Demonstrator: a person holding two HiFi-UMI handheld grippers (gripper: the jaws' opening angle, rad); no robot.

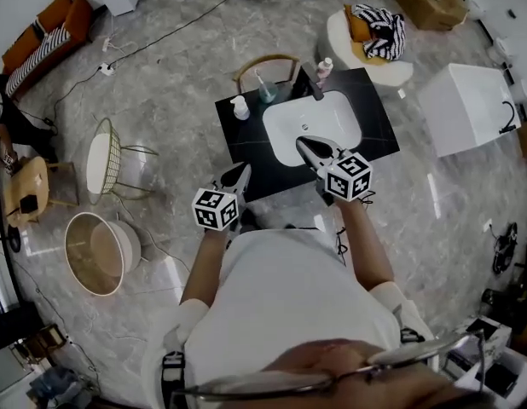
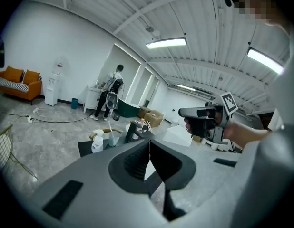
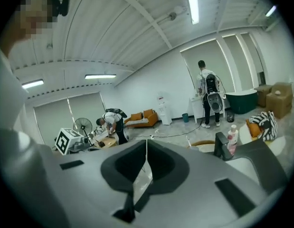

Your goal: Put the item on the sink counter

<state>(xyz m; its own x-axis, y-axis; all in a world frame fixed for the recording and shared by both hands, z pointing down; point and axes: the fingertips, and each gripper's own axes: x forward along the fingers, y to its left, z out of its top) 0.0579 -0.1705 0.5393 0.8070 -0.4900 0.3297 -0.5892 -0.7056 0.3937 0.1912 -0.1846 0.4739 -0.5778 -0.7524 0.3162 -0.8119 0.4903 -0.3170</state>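
Clenched and empty, the left claw (image 1: 242,174) and right claw (image 1: 304,143) are held out by a person standing at a black counter (image 1: 238,147), each pair of jaws pressed tip to tip with nothing between them. The left claw appears over the counter's front left corner. The right claw appears over the near part of the white sink (image 1: 332,130) set into the top.

No item is in either claw, and which item the task means cannot be told. A white pump bottle (image 1: 240,107), a clear bottle (image 1: 265,90) and a pink bottle (image 1: 325,68) already stand along the counter's far edge, on either side of the faucet (image 1: 313,88). A wooden chair (image 1: 265,62) sits just behind the counter.

The likely risks lie in the layout. The sink takes up much of the top, so an item set down carelessly could slide or tip into the basin instead of resting on the black surface. A reach toward the back could knock the upright bottles over, since they look light and narrow-based.
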